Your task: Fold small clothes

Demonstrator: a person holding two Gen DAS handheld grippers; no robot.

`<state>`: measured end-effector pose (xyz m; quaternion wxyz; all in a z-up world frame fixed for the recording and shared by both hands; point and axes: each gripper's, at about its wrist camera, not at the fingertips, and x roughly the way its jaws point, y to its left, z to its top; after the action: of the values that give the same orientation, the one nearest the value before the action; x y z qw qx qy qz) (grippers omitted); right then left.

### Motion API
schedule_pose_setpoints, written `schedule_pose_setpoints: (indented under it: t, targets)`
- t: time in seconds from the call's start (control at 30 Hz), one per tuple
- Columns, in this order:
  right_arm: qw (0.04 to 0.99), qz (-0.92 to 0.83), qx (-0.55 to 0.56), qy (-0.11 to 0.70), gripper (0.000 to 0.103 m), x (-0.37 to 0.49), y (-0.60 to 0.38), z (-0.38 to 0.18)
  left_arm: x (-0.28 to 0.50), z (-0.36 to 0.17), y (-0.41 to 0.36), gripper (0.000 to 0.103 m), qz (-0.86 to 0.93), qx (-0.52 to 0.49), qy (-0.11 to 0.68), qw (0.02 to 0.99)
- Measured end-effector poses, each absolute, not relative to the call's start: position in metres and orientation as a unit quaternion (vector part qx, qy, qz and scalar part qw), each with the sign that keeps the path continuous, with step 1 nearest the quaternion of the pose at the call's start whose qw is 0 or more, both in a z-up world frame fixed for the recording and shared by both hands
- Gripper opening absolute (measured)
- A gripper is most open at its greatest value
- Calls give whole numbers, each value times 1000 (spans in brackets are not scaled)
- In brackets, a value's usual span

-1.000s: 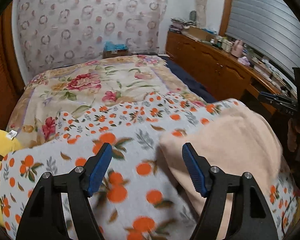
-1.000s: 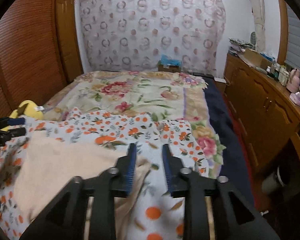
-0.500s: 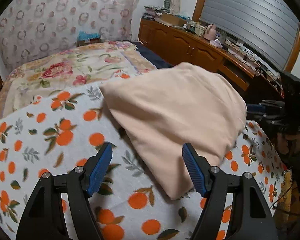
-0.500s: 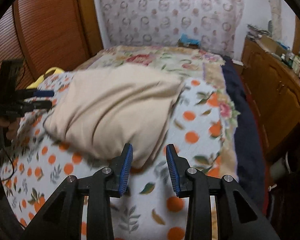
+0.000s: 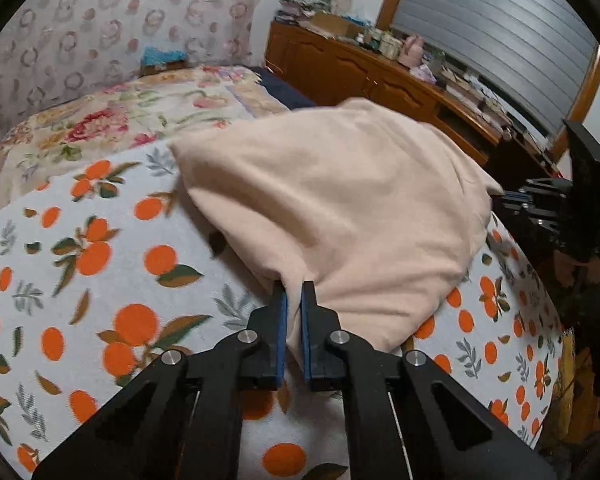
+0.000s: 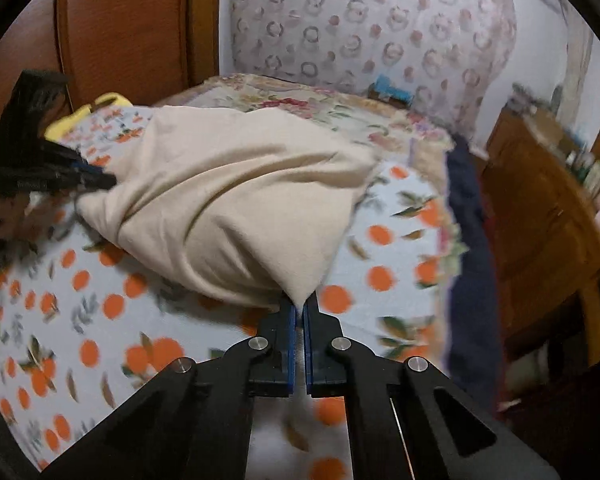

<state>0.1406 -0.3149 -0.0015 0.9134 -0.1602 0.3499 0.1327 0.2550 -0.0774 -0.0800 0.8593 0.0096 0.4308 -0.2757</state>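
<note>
Only right view: yellow cushion, wardrobe

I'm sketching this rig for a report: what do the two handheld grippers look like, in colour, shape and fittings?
Both the left gripper and the right gripper are matte black, with angular linkage arms that taper into two narrow fingers. Blue ribbed pads line the fingers' inner faces. Round silver pivot bolts mark the joints. A thin pale line runs along one arm. No sleeves are visible.
</note>
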Motion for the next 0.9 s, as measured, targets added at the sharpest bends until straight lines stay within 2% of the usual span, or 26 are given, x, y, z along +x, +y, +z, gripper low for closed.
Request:
schedule_pose_setpoints:
  t: [0.1,0.33,0.4,0.43,0.47,0.5,0.57,0.6,0.63,0.77,0.9]
  targets:
    - [914,93,-183,350,2,132,-323,4,252,-73,-74,7,-274,6,421,864]
    - [916,93,-129,369,2,136,-339,-6,250,-73,-74,7,-266,10,428,864]
    - [920,98,-117,360,2,135,-341,-2,250,-72,-72,14,-267,9,427,864]
    - [923,101,-112,354,3,130,-336,1,250,-71,-71,26,-265,10,424,866]
    - [925,100,-111,349,9,129,-337,3,251,-68,-68,39,-261,8,417,871]
    - [929,95,-112,340,13,127,-337,8,252,-66,-66,44,-260,4,411,874]
    - [935,95,-108,323,37,127,-339,15,260,-63,-64,54,-254,-1,408,877]
    - [939,96,-103,315,43,129,-339,18,264,-63,-63,57,-252,-2,409,877]
    - [943,97,-96,305,55,132,-339,24,268,-62,-63,64,-251,-4,408,878]
    - [946,116,-70,295,64,157,-330,26,290,-66,-64,66,-234,-5,413,880]
    - [938,143,-37,314,65,199,-320,9,308,-72,-67,66,-226,-4,422,878]
